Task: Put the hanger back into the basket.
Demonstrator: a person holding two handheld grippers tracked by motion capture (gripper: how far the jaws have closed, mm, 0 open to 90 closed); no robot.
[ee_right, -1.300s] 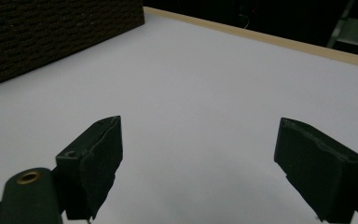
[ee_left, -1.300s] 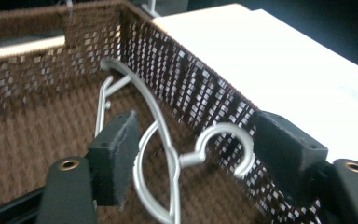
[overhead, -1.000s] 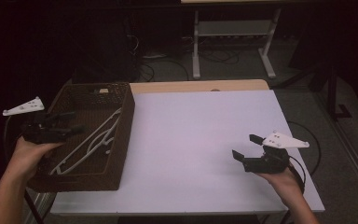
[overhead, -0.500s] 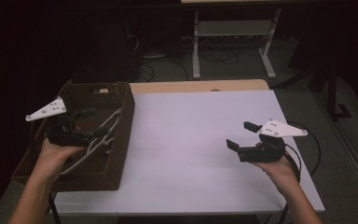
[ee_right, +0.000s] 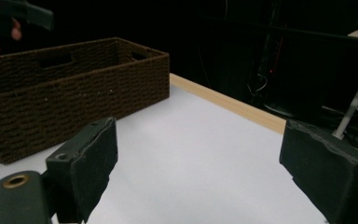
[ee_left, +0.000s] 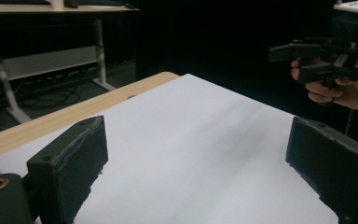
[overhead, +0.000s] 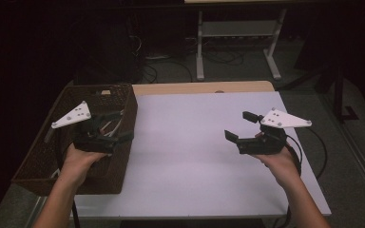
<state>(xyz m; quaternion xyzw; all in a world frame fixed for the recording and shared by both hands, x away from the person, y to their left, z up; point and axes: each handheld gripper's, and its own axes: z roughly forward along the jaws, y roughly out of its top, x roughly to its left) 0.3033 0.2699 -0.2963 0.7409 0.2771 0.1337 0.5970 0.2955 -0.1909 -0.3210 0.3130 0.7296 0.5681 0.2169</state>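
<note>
While both tongs gape wide and empty, left tongs (overhead: 116, 127) hover over the woven basket (overhead: 33, 164) at worktop's (overhead: 190, 142) left edge, likely aiming for white cables (overhead: 110, 127) inside; right tongs (overhead: 240, 127) wait mid-air

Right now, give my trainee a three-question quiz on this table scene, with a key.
1. True or false: the left gripper is shut on a white cable.
2. Where is the woven basket? A) table's left edge B) table's centre C) on the floor
3. Fill in: the right gripper hovers over the white table surface with its jaws ____.

Key: 1 false: its jaws stand apart, holding nothing. 2 A. 3 open.
</note>
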